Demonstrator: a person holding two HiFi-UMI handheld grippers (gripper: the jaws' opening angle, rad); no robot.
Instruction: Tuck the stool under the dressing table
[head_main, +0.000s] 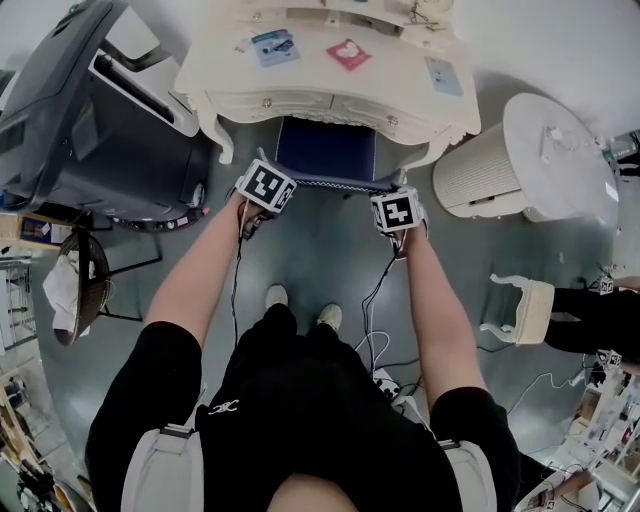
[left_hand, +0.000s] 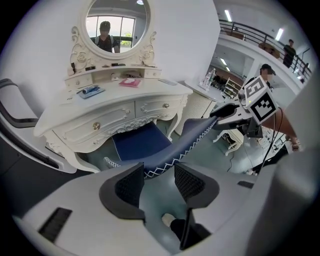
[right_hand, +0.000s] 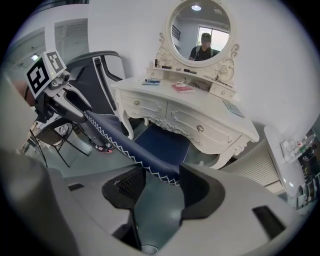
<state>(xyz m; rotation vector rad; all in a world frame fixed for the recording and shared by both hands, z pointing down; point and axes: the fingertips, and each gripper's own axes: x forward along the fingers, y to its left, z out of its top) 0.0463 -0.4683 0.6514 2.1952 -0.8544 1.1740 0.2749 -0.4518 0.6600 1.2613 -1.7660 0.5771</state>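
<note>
Progress looks nearly complete: the stool (head_main: 325, 150) already sits in the knee gap of the dressing table (head_main: 310, 75). Most of its blue seat is beneath the white top, between the carved legs. Only the near, stitched rim juts out towards me, so I judge one last short push straight ahead is left, then letting go.

My left gripper (left_hand: 159, 170) has its jaws set about halfway apart, and the seat's left front corner is pinched across their tips. My right gripper (right_hand: 162, 177) holds the right front corner the same way, the rim bridging its two pads.

Seen from above, the seat lies level. Its long axis seems to run left to right, parallel to the drawer front. The stitched rim spans from one gripper to the other and faces my feet.
</note>
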